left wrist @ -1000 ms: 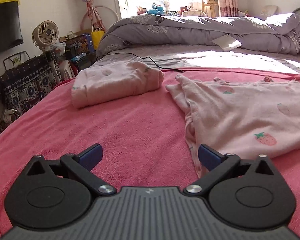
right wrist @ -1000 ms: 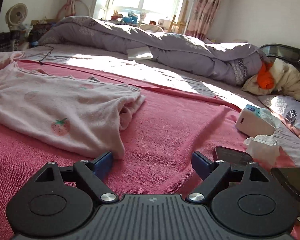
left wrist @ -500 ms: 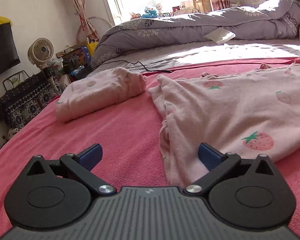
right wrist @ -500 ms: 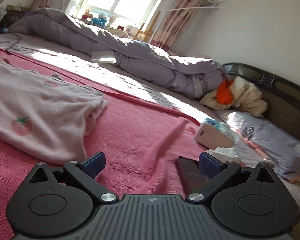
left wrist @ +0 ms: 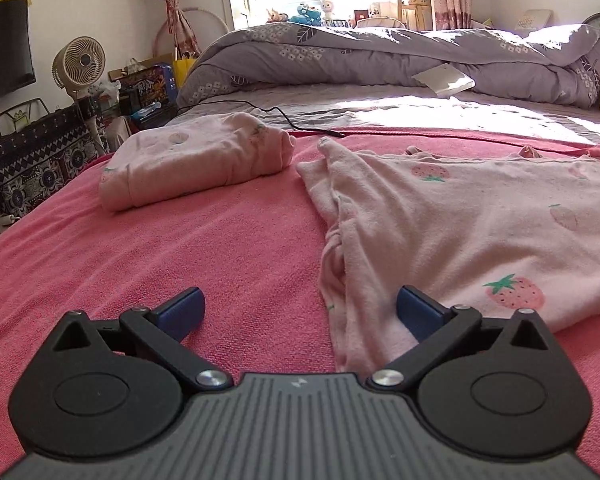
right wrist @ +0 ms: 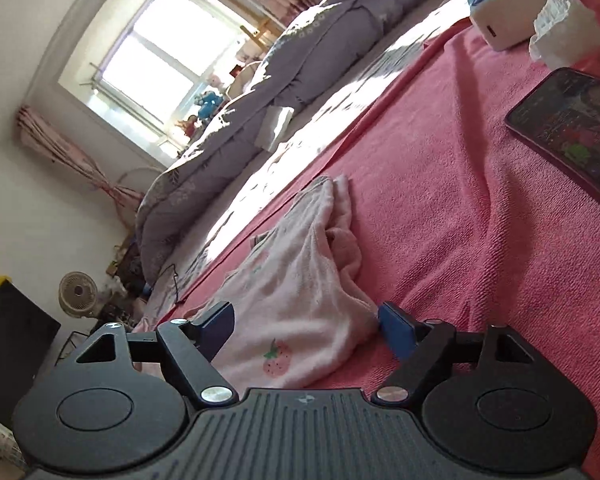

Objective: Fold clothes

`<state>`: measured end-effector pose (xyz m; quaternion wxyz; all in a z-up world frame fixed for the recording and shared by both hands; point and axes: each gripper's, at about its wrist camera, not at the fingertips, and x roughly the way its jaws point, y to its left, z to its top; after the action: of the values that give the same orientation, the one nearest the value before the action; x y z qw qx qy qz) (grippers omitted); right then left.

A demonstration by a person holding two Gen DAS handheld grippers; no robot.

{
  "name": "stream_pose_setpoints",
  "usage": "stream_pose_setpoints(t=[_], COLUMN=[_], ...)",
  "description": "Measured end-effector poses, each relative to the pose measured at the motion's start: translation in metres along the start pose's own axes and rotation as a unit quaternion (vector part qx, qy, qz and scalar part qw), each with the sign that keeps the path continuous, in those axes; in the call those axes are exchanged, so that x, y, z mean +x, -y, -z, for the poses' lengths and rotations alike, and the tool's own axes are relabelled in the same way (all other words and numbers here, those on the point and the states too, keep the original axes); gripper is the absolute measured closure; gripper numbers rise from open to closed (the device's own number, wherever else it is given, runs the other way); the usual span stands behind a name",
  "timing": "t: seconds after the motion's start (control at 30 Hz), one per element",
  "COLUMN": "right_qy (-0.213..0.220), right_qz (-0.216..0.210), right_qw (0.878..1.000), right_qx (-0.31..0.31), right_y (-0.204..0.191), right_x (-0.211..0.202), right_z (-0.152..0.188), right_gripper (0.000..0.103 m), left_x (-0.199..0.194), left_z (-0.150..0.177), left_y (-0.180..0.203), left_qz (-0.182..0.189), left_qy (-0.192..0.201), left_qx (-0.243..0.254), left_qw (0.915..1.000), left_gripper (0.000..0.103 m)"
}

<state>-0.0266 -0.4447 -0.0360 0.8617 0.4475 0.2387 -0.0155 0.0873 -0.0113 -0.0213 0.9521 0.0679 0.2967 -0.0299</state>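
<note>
Strawberry-print garment (left wrist: 460, 216): spread on pink blanket (left wrist: 180, 248), near its front edge. Soft, light, floppy; likely best pinched at near corners. Left gripper (left wrist: 300, 308) open; right gripper (right wrist: 306, 324) closing around hem, pads not yet pressing.

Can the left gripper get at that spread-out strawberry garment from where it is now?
Probably yes: the left gripper is open with the strawberry garment's near edge lying between its fingers, and nothing covers it.

Two pink strawberry-print garments: one folded (left wrist: 196, 162) beyond the left jaws, one spread (left wrist: 460, 220) ahead; one phone (right wrist: 572, 128), one fan (left wrist: 79, 62).
</note>
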Motion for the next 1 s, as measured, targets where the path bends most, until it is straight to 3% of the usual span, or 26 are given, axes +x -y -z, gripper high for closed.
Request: stream_pose_setpoints(t=[0.17, 0.3, 0.47, 0.53, 0.6, 0.73, 0.83, 0.9, 1.0], right_qy=[-0.037, -0.014, 0.021, 0.029, 0.046, 0.052, 0.013, -0.028, -0.085], right_qz=[-0.001, 0.059, 0.093, 0.085, 0.077, 0.034, -0.007, -0.026, -0.024], right_qw=[0.997, 0.997, 0.995, 0.996, 0.994, 0.97, 0.938, 0.922, 0.902], right_qx=[0.062, 0.039, 0.023, 0.005, -0.055, -0.234, -0.346, -0.385, -0.423], right_y=[0.007, -0.002, -0.005, -0.014, -0.041, -0.142, -0.205, -0.223, -0.229], right_x=[0.007, 0.029, 0.05, 0.05, 0.05, 0.072, 0.105, 0.13, 0.158], right_z=[0.001, -0.009, -0.005, -0.004, 0.0, 0.034, 0.091, 0.129, 0.177], right_gripper=[0.034, 0.046, 0.084, 0.089, 0.09, 0.09, 0.09, 0.09, 0.09], left_x=[0.001, 0.0, -0.005, -0.018, -0.031, -0.046, -0.038, -0.04, -0.039], left_z=[0.0, 0.001, 0.003, 0.007, 0.013, 0.03, 0.041, 0.046, 0.048], left_y=[-0.005, -0.005, -0.012, -0.022, -0.035, -0.078, -0.107, -0.112, -0.108], left_qz=[0.012, 0.013, 0.021, 0.026, 0.027, -0.018, -0.013, 0.008, 0.008], left_qy=[-0.005, -0.003, 0.005, 0.021, 0.039, 0.06, 0.052, 0.072, 0.073], left_qx=[-0.017, -0.019, -0.037, -0.057, -0.079, -0.149, -0.199, -0.209, -0.189], left_qw=[0.9998, 0.9997, 0.9991, 0.9978, 0.9957, 0.9868, 0.9785, 0.9753, 0.9793], left_gripper=[0.0, 0.0, 0.0, 0.0, 0.0, 0.0, 0.001, 0.0, 0.0])
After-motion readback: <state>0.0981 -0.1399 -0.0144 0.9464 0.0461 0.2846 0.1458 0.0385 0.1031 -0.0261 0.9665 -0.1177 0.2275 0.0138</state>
